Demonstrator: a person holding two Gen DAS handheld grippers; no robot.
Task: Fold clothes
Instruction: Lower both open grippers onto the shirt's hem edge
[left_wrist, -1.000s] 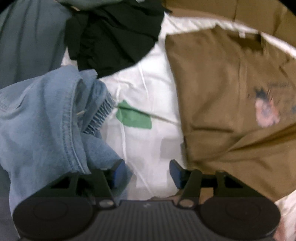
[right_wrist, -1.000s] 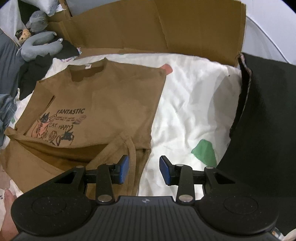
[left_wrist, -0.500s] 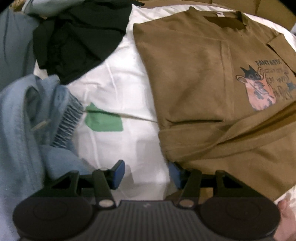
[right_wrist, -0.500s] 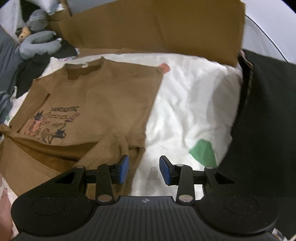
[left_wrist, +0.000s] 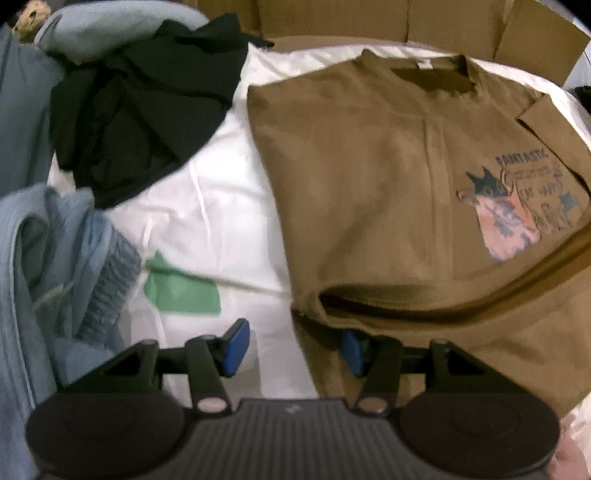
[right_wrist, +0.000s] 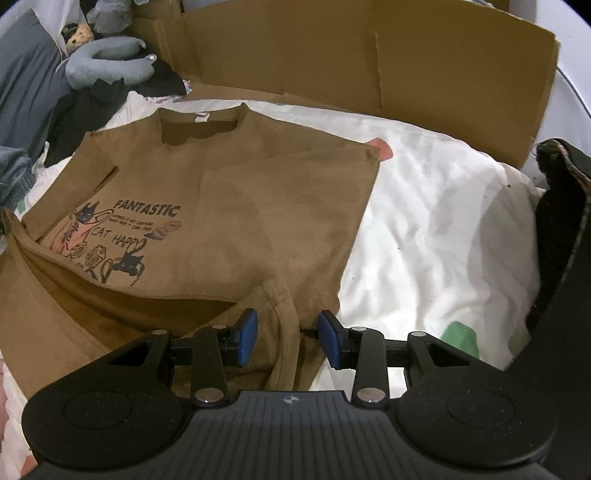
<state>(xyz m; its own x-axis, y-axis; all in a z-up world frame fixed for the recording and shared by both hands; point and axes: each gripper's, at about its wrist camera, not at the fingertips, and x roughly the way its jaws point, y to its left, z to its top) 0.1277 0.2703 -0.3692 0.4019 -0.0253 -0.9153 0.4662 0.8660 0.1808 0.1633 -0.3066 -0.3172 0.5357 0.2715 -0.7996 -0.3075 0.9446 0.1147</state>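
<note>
**Two grippers at the shirt's near corners**

Two grippers sit low over a brown shirt spread flat on a white sheet, collar away from the cameras, with its sides folded in and a cat print reading "FANTASTIC" on the chest.

Left gripper: fingers spread. One blue pad stands over bare sheet; the other is partly tucked under the shirt's near-left corner, where the hem lifts into a loose fold. The cloth edge lies between the fingers, but nothing shows the pads pressing it.

Right gripper: fingers spread, straddling a raised ridge of fabric at the shirt's near-right corner. A gap shows on both sides of the ridge, so the pads are not pinching it.

Left of the shirt, well apart, lie a black garment and a blue denim piece, with a green patch printed on the sheet between. Cardboard stands behind the bed. A grey plush toy rests at the far left, and a dark cloth rises at the right edge.
</note>
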